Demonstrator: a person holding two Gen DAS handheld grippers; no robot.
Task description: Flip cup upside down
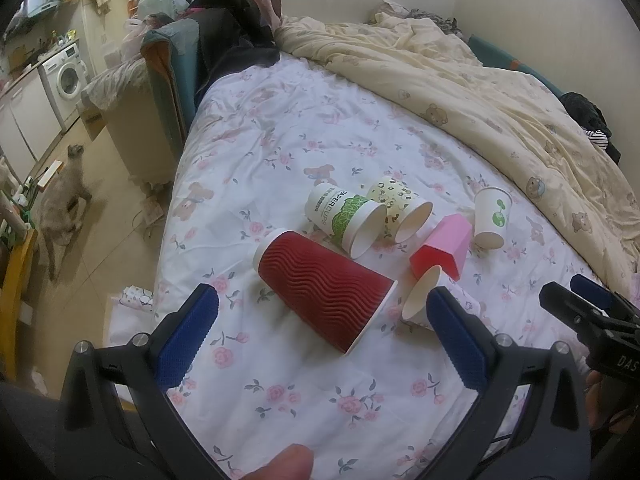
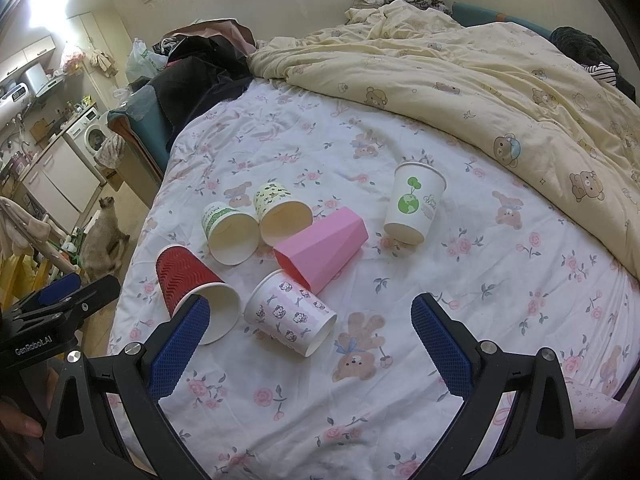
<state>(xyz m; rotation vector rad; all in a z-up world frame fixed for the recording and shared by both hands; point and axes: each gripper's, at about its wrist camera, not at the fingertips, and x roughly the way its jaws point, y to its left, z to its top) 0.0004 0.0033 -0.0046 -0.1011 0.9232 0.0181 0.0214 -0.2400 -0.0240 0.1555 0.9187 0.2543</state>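
Six cups (image 2: 304, 244), floral bedsheet (image 2: 500, 300), washing machine (image 2: 94, 138)

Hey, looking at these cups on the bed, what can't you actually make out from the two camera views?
- Left wrist view: the kitty-print cup is mostly hidden behind a finger of the left gripper.
- Right wrist view: the red ribbed cup has its rim partly covered by a finger of the right gripper.
- Both views: small print on the green-labelled cup is too small to read.
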